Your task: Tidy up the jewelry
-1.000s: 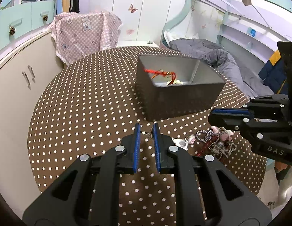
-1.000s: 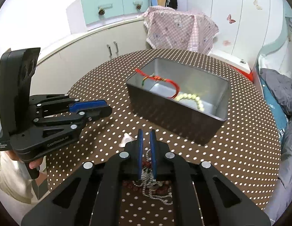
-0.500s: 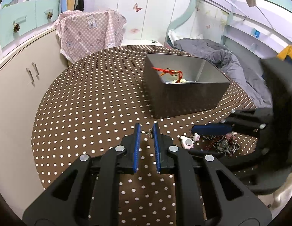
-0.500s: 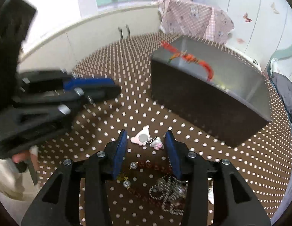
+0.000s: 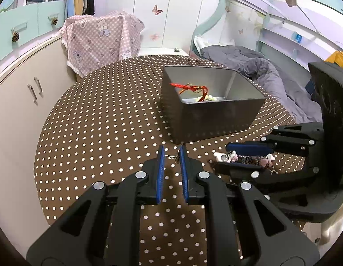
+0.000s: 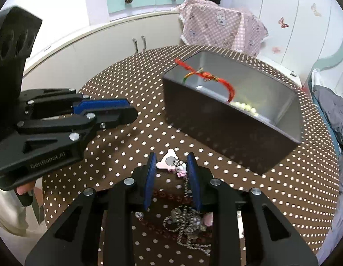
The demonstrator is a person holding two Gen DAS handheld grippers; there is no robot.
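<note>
— Well, what's hard to read?
— Left claw [image 5: 172,155] pinches some tiny metal trinket [image 5: 174,156] (too small to name).
— And the right claw [image 6: 171,166]?
— Closing around a pink charm [image 6: 169,162]; the chain heap [image 6: 187,221] lies half hidden at six o'clock.
— The box [image 6: 227,128]?
— At one o'clock on the tabletop [image 6: 127,84]: red cord [image 6: 207,76], pale beads [image 6: 244,106].

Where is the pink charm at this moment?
In the right wrist view, the pink charm lies on the dotted table between the closing right hand-held gripper's fingertips.

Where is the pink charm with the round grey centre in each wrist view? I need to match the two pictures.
Left wrist view: pink charm right of centre, on the table, at the right tongs' tips.
Right wrist view: pink charm lower centre, between the closing right tongs' tips.
Shared landmark: dark metal box behind it.
</note>
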